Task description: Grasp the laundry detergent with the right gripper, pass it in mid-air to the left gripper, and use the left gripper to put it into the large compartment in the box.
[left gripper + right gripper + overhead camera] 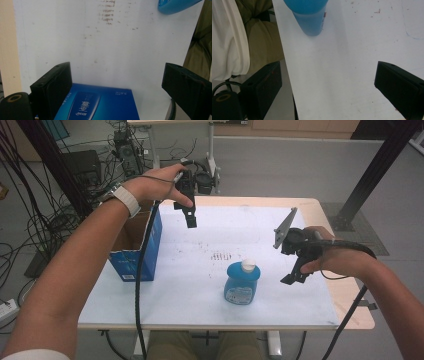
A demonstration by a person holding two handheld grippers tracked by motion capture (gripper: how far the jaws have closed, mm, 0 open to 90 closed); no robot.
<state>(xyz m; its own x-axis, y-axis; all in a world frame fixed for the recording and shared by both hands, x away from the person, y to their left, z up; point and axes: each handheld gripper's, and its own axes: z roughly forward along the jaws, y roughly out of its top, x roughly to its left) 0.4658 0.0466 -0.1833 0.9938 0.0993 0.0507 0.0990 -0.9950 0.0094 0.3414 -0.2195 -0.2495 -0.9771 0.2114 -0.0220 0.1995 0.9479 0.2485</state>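
A blue bottle (pixel 242 284) with a white cap stands upright near the front middle of the white-covered table (pixel 200 285). An open blue cardboard box (pixel 136 251) sits at the table's left edge. My left gripper (pixel 191 220) hangs above the table by the box's far right corner, jaws pointing down. In the left gripper view my left gripper (pixel 116 68) is open, with the box's printed face (pixel 97 105) low between the jaws and untouched. My right gripper (pixel 295 275) hovers to the right of the bottle. It stands open (pixel 328 66), empty, with the bottle (pixel 309 17) beyond it.
The white sheet carries small dark marks (pixel 220 256) in its middle. Bare wood of the table (pixel 350 305) shows along the right side. Cables and equipment (pixel 125 150) lie on the floor behind the table. The person's lap (pixel 259 32) is at the front edge.
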